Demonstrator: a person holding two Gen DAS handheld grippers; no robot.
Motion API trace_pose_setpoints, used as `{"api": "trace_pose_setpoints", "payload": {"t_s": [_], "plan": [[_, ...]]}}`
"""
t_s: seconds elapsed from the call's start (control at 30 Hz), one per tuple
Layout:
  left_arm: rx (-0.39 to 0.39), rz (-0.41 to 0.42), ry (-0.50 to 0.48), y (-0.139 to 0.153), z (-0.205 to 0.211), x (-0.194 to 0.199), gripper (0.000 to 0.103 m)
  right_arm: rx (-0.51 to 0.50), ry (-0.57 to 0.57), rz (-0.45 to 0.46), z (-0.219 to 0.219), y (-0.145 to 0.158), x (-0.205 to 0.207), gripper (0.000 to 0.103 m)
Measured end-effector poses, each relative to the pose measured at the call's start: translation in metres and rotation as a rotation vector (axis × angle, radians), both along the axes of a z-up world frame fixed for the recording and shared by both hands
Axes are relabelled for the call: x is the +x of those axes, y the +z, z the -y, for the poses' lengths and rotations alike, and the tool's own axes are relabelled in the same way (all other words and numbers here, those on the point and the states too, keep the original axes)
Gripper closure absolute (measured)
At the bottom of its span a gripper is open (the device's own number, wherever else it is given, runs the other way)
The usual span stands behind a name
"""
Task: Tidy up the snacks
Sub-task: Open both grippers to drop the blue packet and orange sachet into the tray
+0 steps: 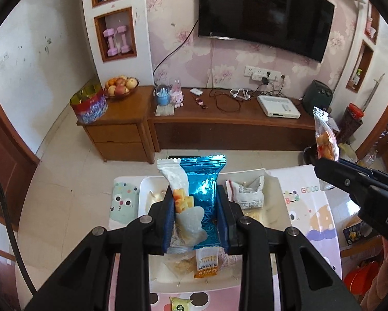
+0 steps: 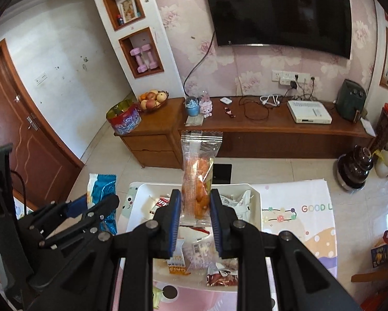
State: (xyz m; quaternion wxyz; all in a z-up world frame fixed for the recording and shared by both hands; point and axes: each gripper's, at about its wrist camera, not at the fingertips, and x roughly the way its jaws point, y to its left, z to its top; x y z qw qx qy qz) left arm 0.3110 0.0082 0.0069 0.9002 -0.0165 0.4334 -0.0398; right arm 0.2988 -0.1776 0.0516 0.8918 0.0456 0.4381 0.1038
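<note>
Blue foil snack packet (image 1: 203,202) pinched between left gripper (image 1: 196,217) fingers (image 1: 169,219), held upright above white tray (image 1: 144,194); top crimp sticking up, clear of tray. White-and-yellow panel on packet's left side. Clear packet with orange snacks (image 2: 196,181) clamped between right gripper (image 2: 195,217) fingers (image 2: 216,217), also upright, lifted over tray (image 2: 256,202). Both pairs of fingers closed tight on their packets, blue pads pressing the wrappers. Right gripper visible at right edge of left wrist view with orange packet standing up from its tip; left gripper at lower left of right wrist view, blue packet just beside tray edge. More wrapped snacks lying loose in tray: white wrapper (image 1: 245,194), orange-label pack (image 1: 206,264), red-brown pack (image 2: 222,276). Tray on desk with cartoon-print cover (image 1: 310,207). Small yellow-green packet (image 1: 181,304) on cover outside tray, near edge. Wooden TV cabinet (image 2: 271,127) beyond, well apart.
</note>
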Motion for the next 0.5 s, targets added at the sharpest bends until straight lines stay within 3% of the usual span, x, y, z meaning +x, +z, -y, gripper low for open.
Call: {"api": "trace_pose_setpoints", "payload": {"t_s": [0.37,0.4,0.47,0.5], "plan": [[0.020,-0.108,0.026,-0.055,0.013,0.016,0.075,-0.012,0.002,-0.146,0.005,-0.069,0.015,0.081],[0.021,-0.117,0.032,-0.060,0.013,0.017,0.070,-0.013,0.004,-0.161,0.005,-0.076,0.015,0.080],[0.007,-0.147,0.032,-0.071,0.013,0.021,0.038,-0.018,0.010,-0.189,0.005,-0.087,0.016,0.080],[0.005,-0.163,0.036,-0.076,0.013,0.022,0.011,-0.022,0.014,-0.209,0.005,-0.094,0.017,0.079]]}}
